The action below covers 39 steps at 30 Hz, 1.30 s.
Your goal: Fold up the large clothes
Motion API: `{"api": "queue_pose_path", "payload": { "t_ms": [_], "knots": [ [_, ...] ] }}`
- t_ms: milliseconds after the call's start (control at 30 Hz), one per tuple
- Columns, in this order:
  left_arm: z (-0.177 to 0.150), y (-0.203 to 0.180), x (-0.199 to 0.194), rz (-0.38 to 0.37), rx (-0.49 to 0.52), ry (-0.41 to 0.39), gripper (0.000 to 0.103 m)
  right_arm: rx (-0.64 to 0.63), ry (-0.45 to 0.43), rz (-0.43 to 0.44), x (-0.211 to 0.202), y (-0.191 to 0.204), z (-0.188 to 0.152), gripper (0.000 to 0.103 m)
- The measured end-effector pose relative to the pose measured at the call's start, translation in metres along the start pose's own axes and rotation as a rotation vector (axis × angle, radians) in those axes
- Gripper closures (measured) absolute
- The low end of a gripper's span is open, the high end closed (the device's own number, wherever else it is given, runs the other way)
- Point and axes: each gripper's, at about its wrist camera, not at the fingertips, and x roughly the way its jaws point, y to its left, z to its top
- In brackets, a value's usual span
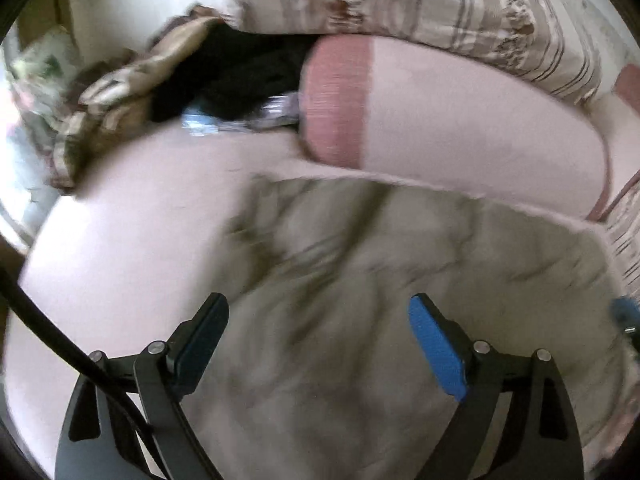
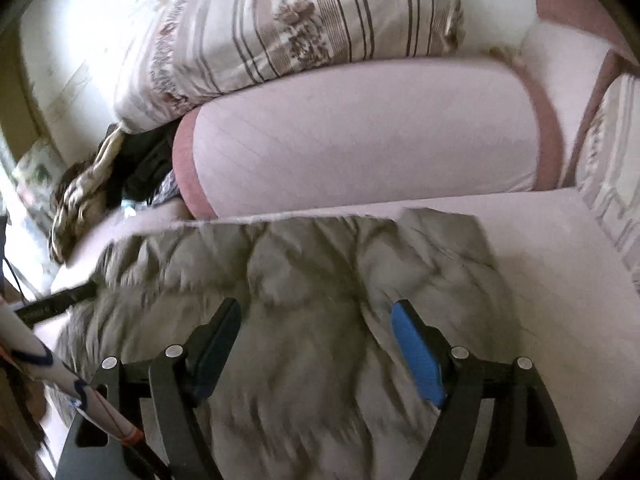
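Two grippers hover over a crumpled grey-green garment (image 2: pixel 304 280) that lies spread on a pale pink sofa seat (image 2: pixel 540 300), just in front of a long pink bolster cushion (image 2: pixel 360 140). We see the left gripper (image 1: pixel 320 320) with its jaws standing wide apart and nothing between them; the cloth lies below, untouched as far as we can tell. The right gripper (image 2: pixel 316 328) is likewise spread wide and empty above the nearer half of the garment. Behind the bolster rests a striped floral pillow (image 2: pixel 280 28), and at the bolster's left end sits a heap of dark and tan clothing (image 1: pixel 180 76). Both views are blurred.

We judge that we are between grasps: the garment looks rumpled and not yet squared into a neat fold, with its far edge running along the foot of the bolster. The next move likely calls for lowering each gripper onto an edge or corner of the garment, closing on a single layer, then lifting and carrying it across without dragging the rest.
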Motion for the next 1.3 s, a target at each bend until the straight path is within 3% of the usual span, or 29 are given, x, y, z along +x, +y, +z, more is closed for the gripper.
{"api": "queue_pose_path", "payload": {
  "t_ms": [133, 233, 333, 567, 700, 833, 1000, 1133, 1200, 1300],
  "knots": [
    [-0.026, 0.042, 0.020, 0.048, -0.044, 0.065, 0.011, -0.052, 0.024, -0.109, -0.003, -0.013, -0.038, 0.021],
    [-0.034, 0.071, 0.041, -0.052, -0.176, 0.090, 0.006, -0.024, 0.057, -0.153, 0.019, -0.030, -0.055, 0.021],
    [-0.028, 0.079, 0.046, -0.079, -0.227, 0.122, 0.006, 0.020, 0.078, -0.165, 0.030, -0.039, -0.052, 0.017],
    [-0.034, 0.077, -0.007, 0.009, -0.129, 0.043, 0.006, -0.013, 0.059, -0.214, -0.010, -0.029, -0.050, 0.017],
    [-0.049, 0.094, -0.050, 0.033, -0.148, -0.012, 0.006, 0.051, 0.047, -0.201, -0.054, -0.042, -0.071, 0.017],
    [-0.070, 0.102, -0.065, 0.032, -0.167, 0.001, 0.006, 0.100, 0.045, -0.183, -0.088, -0.046, -0.097, 0.017],
    [-0.093, 0.102, -0.034, 0.108, -0.164, 0.086, 0.006, 0.056, 0.070, -0.218, -0.076, -0.036, -0.111, 0.017],
    [-0.096, 0.112, -0.018, 0.069, -0.237, 0.126, 0.006, 0.080, 0.143, -0.260, -0.041, -0.045, -0.113, 0.016],
    [-0.093, 0.114, -0.029, 0.063, -0.245, 0.117, 0.007, 0.099, 0.153, -0.266, -0.039, -0.047, -0.107, 0.016],
    [-0.097, 0.114, -0.063, 0.088, -0.210, 0.039, 0.007, 0.086, 0.120, -0.257, -0.061, -0.041, -0.101, 0.016]
  ]
}}
